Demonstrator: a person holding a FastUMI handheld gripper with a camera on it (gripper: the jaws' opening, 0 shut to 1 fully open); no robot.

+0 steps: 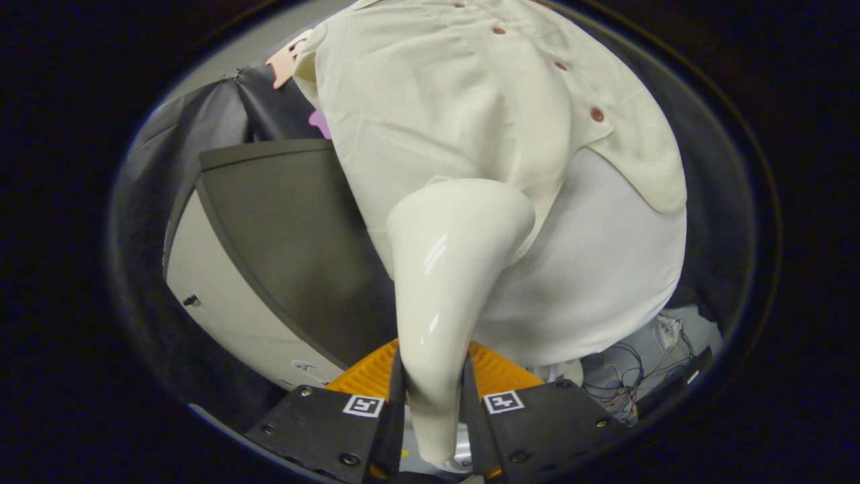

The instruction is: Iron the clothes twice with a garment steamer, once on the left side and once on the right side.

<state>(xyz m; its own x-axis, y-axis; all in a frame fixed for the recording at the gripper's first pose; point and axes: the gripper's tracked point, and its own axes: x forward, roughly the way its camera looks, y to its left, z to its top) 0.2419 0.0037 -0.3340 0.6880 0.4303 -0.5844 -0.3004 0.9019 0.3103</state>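
Note:
A glossy cream garment steamer rises from between my fingers, and my gripper is shut on its handle. Its wide head presses against the lower front of a cream button-up shirt that hangs just ahead. Dark red buttons run down the shirt's placket to the right of the steamer head. Below the shirt's hem a white under-layer bulges out. The steamer head hides the cloth directly behind it.
A dark grey panel with a pale surface beside it stands left of the shirt. An orange ribbed part sits just behind my fingers. Loose wires lie low on the right. Black cloth surrounds the booth.

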